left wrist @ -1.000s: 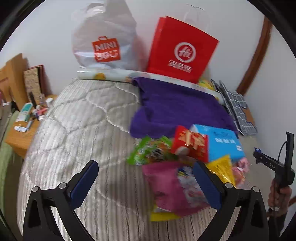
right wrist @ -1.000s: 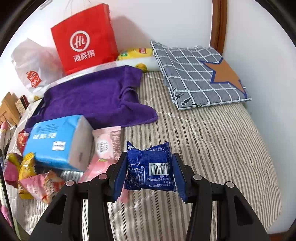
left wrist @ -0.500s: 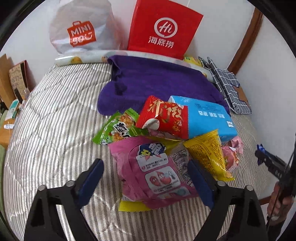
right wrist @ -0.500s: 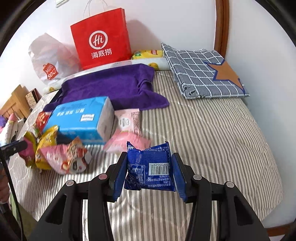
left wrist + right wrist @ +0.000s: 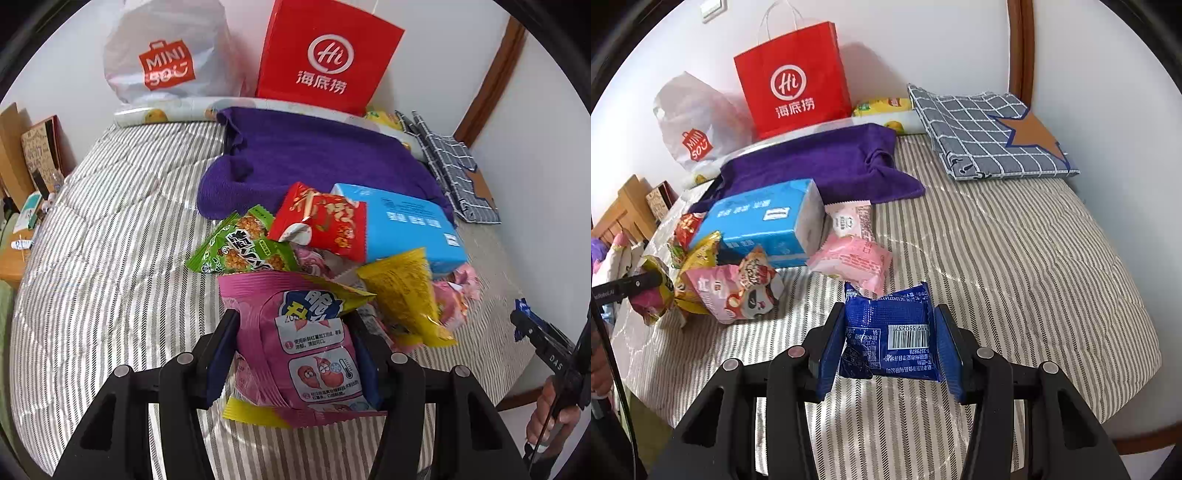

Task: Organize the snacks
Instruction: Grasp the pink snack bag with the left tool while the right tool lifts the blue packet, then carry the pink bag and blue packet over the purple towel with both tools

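Note:
A pink snack bag (image 5: pixel 314 354) lies at the near edge of a snack pile on the striped bed (image 5: pixel 110 258). My left gripper (image 5: pixel 291 317) straddles it; its jaws are closing and the pads pinch the bag's two sides. Behind it lie a green packet (image 5: pixel 243 247), a red packet (image 5: pixel 325 221), a yellow packet (image 5: pixel 402 295) and a blue tissue pack (image 5: pixel 406 225). My right gripper (image 5: pixel 889 308) is shut on a blue snack packet (image 5: pixel 894 332), held over the bed to the right of the pile. Two pink packets (image 5: pixel 849 254) lie just beyond it.
A purple towel (image 5: pixel 314 162) spreads behind the pile. A red paper bag (image 5: pixel 325 59) and a white plastic bag (image 5: pixel 166 55) lean on the wall. A folded checked cloth (image 5: pixel 990 129) sits at the far right corner. A cluttered wooden bedside table (image 5: pixel 14 258) stands left.
My left gripper moved in over the pile and narrowed its jaws from wide open onto the pink bag. The right gripper carried the blue packet rightward, away from the pile.

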Tool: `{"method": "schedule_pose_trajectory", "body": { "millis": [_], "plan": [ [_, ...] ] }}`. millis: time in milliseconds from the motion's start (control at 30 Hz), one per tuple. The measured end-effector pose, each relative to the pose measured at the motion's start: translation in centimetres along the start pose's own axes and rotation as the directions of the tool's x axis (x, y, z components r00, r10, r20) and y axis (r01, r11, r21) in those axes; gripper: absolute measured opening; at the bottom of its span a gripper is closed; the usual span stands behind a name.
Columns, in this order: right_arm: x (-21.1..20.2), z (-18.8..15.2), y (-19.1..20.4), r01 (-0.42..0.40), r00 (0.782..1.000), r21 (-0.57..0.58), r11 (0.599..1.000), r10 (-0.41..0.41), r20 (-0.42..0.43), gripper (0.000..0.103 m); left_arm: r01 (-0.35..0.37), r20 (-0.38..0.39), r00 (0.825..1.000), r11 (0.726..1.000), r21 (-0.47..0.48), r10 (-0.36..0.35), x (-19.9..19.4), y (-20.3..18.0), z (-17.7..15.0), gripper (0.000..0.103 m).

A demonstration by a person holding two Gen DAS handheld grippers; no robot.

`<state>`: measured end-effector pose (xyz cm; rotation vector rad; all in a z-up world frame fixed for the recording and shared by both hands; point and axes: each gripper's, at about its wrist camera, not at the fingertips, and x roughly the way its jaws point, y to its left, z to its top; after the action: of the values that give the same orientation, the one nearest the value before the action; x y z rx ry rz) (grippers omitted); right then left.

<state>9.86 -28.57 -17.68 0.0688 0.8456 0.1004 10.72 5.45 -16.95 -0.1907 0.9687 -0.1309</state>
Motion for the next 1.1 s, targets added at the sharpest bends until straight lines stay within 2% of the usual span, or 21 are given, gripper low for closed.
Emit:
{"method": "schedule_pose_trajectory", "body": {
  "millis": [667,1100],
  "plan": [
    [-7.0,1.0,4.2,-0.048,0.988,-0.072,0.996,0.058,0.142,0.047,0.060,0.131,0.989,0.997,0.057,-0.067,-7.3,-3.5,-0.6,0.055],
    [-9.0,2.8,6.6,-0.078,0.973,-0.114,0.990,0.100,0.206,0.047,0.091,0.171,0.980,0.991,0.094,-0.106,-8.6,-5.4,0.7,0.055]
  ]
}}
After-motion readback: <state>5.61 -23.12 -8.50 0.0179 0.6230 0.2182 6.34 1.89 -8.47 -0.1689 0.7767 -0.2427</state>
